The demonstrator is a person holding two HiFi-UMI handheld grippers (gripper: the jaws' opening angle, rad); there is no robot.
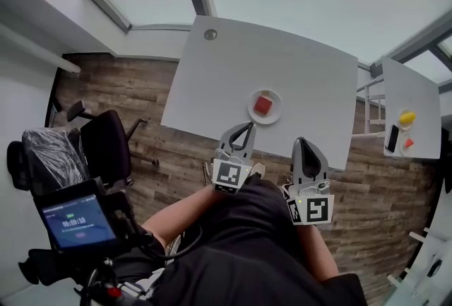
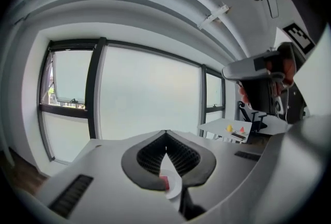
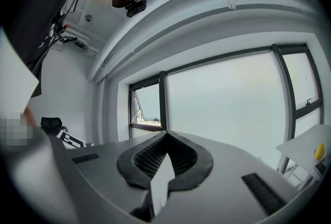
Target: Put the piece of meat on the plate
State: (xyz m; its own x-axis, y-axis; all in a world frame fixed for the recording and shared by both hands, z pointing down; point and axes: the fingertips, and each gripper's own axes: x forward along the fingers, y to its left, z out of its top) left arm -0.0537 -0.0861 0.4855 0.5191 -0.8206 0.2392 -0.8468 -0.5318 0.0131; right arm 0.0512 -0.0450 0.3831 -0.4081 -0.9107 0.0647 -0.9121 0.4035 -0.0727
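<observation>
A red piece of meat (image 1: 263, 104) lies on a small white plate (image 1: 253, 113) near the front edge of the white table (image 1: 233, 64). My left gripper (image 1: 248, 126) is shut with nothing held, its tips just short of the plate and raised above the table edge. In the left gripper view the jaws (image 2: 165, 133) meet at the tips, and the meat (image 2: 164, 182) and plate (image 2: 174, 188) show low behind them. My right gripper (image 1: 301, 143) is shut and empty, to the right of the plate; in its own view the tips (image 3: 166, 134) touch.
A second small table (image 1: 417, 107) at the right carries a yellow object (image 1: 407, 116), a red cone (image 1: 408, 143) and a dark phone (image 1: 393, 138). A black office chair (image 1: 106, 142) and a screen device (image 1: 76, 222) stand at the left. The floor is wood plank.
</observation>
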